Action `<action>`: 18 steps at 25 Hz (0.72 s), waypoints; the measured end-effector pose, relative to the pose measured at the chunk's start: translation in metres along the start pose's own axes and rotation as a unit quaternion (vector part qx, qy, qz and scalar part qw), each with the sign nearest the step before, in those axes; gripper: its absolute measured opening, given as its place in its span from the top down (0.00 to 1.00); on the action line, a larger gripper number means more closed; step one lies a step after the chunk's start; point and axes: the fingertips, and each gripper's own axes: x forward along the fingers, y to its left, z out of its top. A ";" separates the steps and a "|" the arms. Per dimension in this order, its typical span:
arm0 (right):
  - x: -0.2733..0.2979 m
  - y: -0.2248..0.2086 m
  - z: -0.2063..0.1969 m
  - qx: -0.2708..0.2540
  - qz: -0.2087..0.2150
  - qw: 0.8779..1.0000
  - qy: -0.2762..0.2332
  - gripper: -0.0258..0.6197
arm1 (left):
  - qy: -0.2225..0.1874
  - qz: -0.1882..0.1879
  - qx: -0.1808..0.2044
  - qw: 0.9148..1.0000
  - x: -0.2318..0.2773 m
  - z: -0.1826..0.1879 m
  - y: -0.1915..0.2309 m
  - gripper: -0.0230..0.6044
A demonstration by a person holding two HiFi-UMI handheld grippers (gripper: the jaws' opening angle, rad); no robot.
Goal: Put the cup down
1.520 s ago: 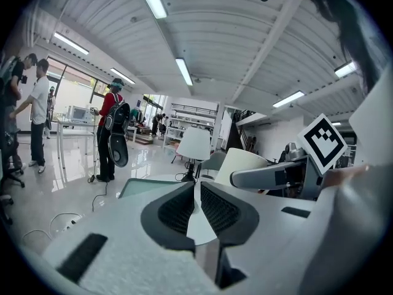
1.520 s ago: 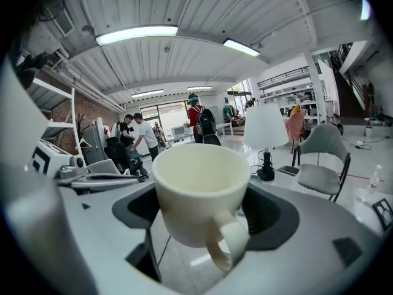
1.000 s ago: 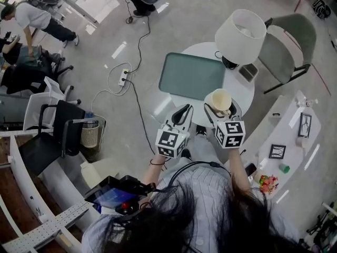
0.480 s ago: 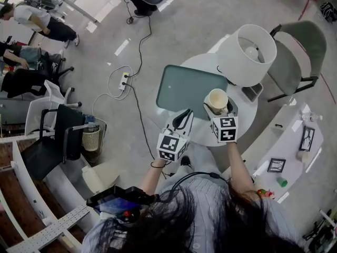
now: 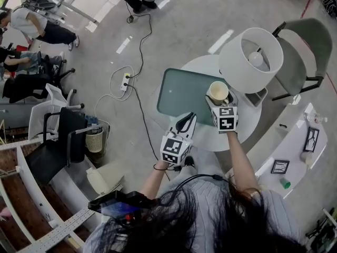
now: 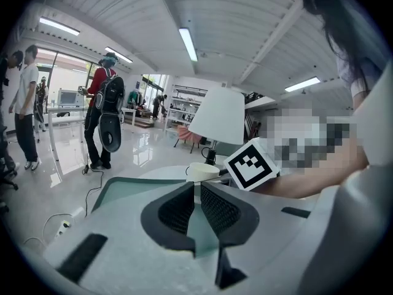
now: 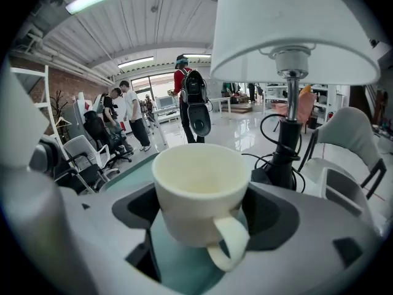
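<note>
A cream cup point(image 7: 199, 192) with a handle sits upright between the jaws of my right gripper point(image 7: 199, 226), which is shut on it; the cup is empty. From the head view the cup point(image 5: 218, 93) hangs over the right edge of the green tray point(image 5: 187, 95) on the round white table point(image 5: 210, 136), with my right gripper point(image 5: 221, 103) behind it. My left gripper point(image 5: 183, 123) is over the tray's near edge, its jaws shut with nothing between them. Through the left gripper view point(image 6: 198, 192) the cup point(image 6: 202, 171) shows just past the jaw tips.
A white lamp point(image 5: 250, 60) stands on the table's right side, close beside the cup; its black base and cord point(image 7: 284, 165) lie just beyond the cup. A grey chair point(image 5: 297, 51) stands behind it. People point(image 7: 130, 118) and office chairs point(image 5: 60, 136) are across the floor.
Both grippers have moved forward and up over the table. The cup has gone from the table's near right part to the tray's right edge by the lamp.
</note>
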 end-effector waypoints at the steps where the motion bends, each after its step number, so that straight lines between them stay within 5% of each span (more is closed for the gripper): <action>1: 0.004 -0.002 0.001 -0.001 -0.003 1.000 0.001 0.30 | 0.000 0.000 0.000 1.000 0.001 0.000 0.001 0.90; 9: 0.021 -0.009 -0.010 -0.028 -0.014 0.999 0.017 0.30 | 0.001 0.009 -0.002 1.000 -0.002 0.001 0.011 0.90; 15: 0.019 0.001 -0.008 -0.105 -0.015 0.994 0.017 0.30 | 0.004 0.014 -0.004 1.000 -0.007 -0.004 0.013 0.90; 18: 0.021 0.000 -0.010 -0.094 -0.023 0.995 0.029 0.30 | 0.006 0.015 -0.001 1.000 -0.009 -0.006 0.013 0.90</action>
